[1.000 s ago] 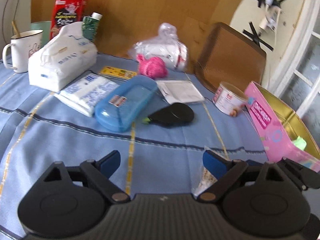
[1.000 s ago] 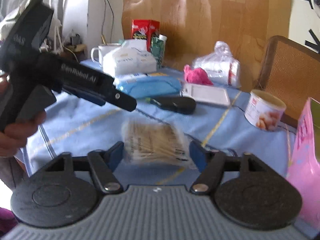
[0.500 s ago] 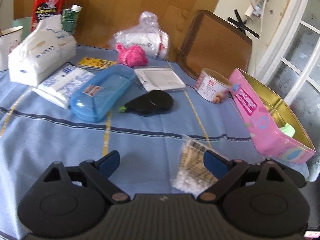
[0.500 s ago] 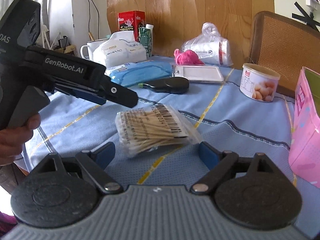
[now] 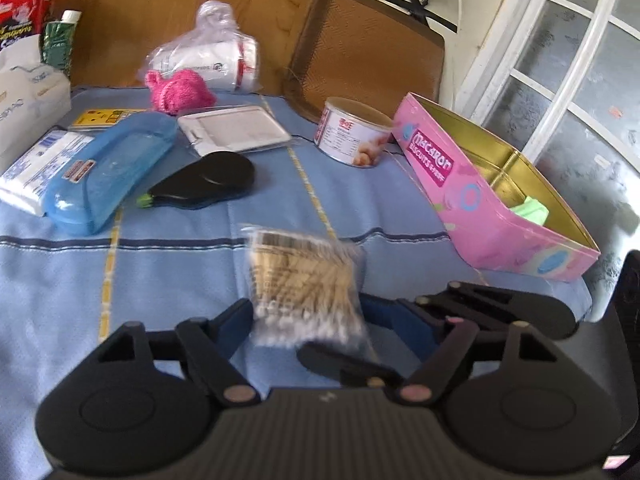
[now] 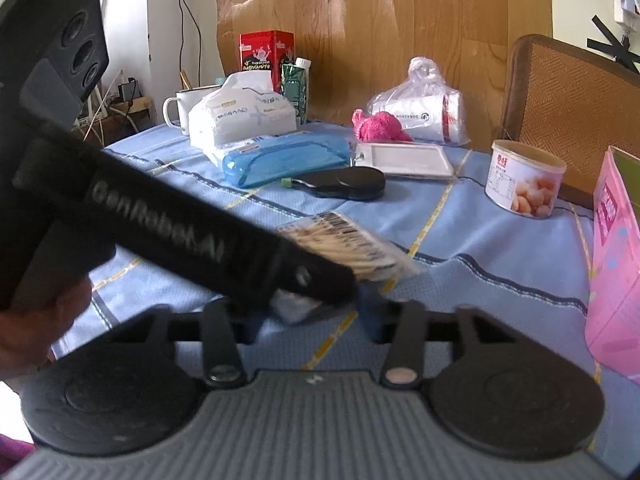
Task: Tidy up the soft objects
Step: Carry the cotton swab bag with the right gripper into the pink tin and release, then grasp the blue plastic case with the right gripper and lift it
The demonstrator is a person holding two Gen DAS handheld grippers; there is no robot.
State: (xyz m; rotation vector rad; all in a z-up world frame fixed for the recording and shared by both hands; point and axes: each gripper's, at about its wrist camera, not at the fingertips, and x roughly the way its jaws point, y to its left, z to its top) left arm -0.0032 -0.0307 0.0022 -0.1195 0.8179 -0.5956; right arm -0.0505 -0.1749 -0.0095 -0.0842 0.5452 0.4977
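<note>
Two grippers, one packet: both meet over a clear packet of cotton swabs (image 5: 304, 276) near the front of the table (image 5: 120, 280).
Packet, location: lying on the blue cloth, short of the pink tin (image 5: 432, 164) and apart from it – blurred in the left view.
Left gripper (image 5: 308, 316): jaws have just been closing, the packet between them; both pads look pressed on its sides, so it reads as clamped.
Right gripper (image 6: 312, 312): jaws have just been closing too, a corner of the packet between them; the left gripper crosses in front, so I cannot tell whether they press on it.
Pink tin, contents: open, a pale green item (image 5: 532, 210) in one compartment; the rest shows bare gold lining.
Done, by judgement: little – perhaps that one green item stowed.
Left to do, by judgement: the packet is not yet lifted or placed; the pink fuzzy item (image 5: 180, 94), the tissue pack (image 6: 244, 116) and the bagged white roll (image 5: 208, 60) sit at the far side of the table.
Stage: early, at the grasp.
</note>
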